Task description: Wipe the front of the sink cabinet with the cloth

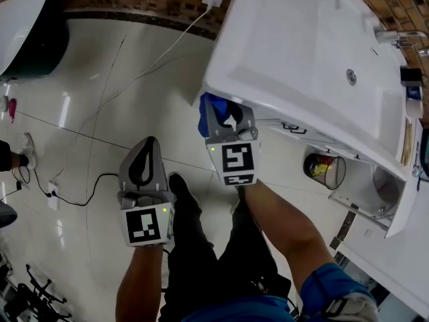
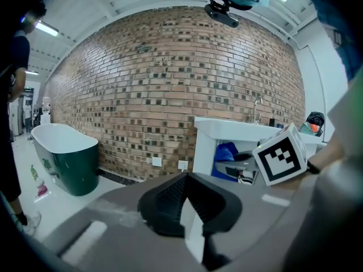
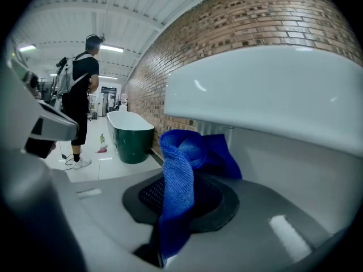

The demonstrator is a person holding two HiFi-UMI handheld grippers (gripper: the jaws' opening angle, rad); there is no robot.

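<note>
The right gripper's (image 1: pixel 225 115) fingers clamp the blue cloth (image 3: pixel 180 171), whose bunched end lies at the sink cabinet (image 3: pixel 295 166) front, just under the basin (image 1: pixel 301 52). The left gripper's (image 1: pixel 144 161) fingers are closed together, empty, above the floor (image 1: pixel 100 79).

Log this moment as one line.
right gripper: shut on blue cloth, near cabinet front | left gripper: shut, empty, away from cabinet

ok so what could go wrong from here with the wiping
The cloth is pinched only by a narrow strip in the right gripper, with its bulk bunched ahead, so dragging it over the cabinet front might pull it free. The sink rim overhangs just above that gripper, and an upward stroke could knock into it. A black cable trails on the floor beside the person, a possible trip if they step sideways.
</note>
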